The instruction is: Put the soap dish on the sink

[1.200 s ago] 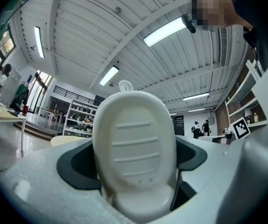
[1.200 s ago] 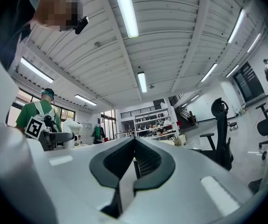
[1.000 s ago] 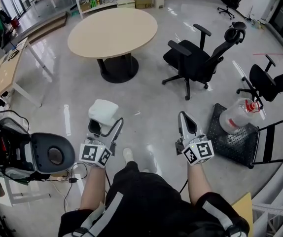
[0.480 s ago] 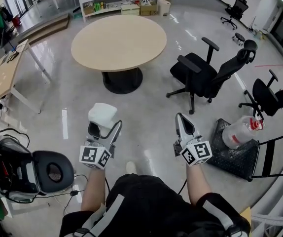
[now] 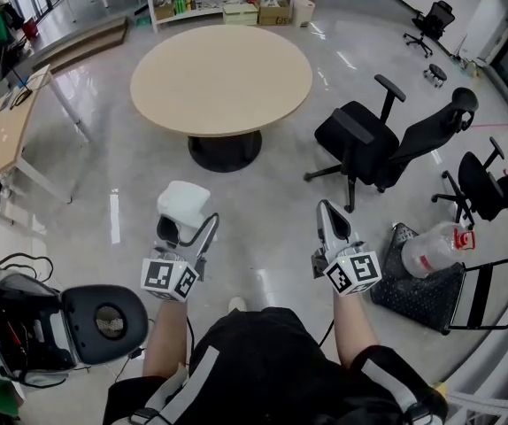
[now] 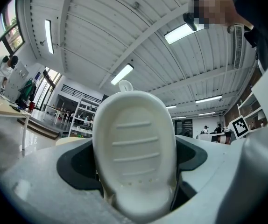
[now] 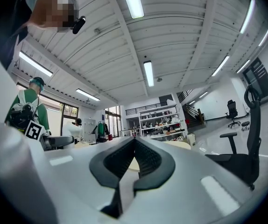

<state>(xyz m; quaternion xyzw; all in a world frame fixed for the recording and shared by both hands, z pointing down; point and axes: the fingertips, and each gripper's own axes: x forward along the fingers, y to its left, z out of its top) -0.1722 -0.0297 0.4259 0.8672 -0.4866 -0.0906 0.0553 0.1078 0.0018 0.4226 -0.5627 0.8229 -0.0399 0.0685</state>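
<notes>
**Soap dish held in the left gripper, no sink in sight**

**Head view.** The person stood on the glossy floor (image 5: 272, 193), short of the near edge of a round worktop (image 5: 221, 80), with both grippers held out in front at about waist height. The left gripper (image 5: 188, 228) gripped the white soap dish (image 5: 183, 202), which projected forward past the fingers and away from the body. The right gripper (image 5: 329, 212) pointed the same way and carried nothing. Two black office chairs (image 5: 387, 144) stood to the right of the worktop. No sink appeared anywhere, so which way the dish would have to travel could not be judged. The left gripper was plainly the one placed to set it down.

**Left gripper view.** The dish filled the space between the fingers (image 6: 73, 167), which were clamped on its lower end. Its long axis ran up along the fingers, and its ribbed oval face was turned to the camera. The dish hid most of the room ahead. Only the ceiling, the strip lights and some distant shelving showed around it.

**Right gripper view.** The fingers (image 7: 152, 164) were closed on each other with nothing between them. Beyond them lay shelving, a chair and the open floor, again with no sink.
</notes>
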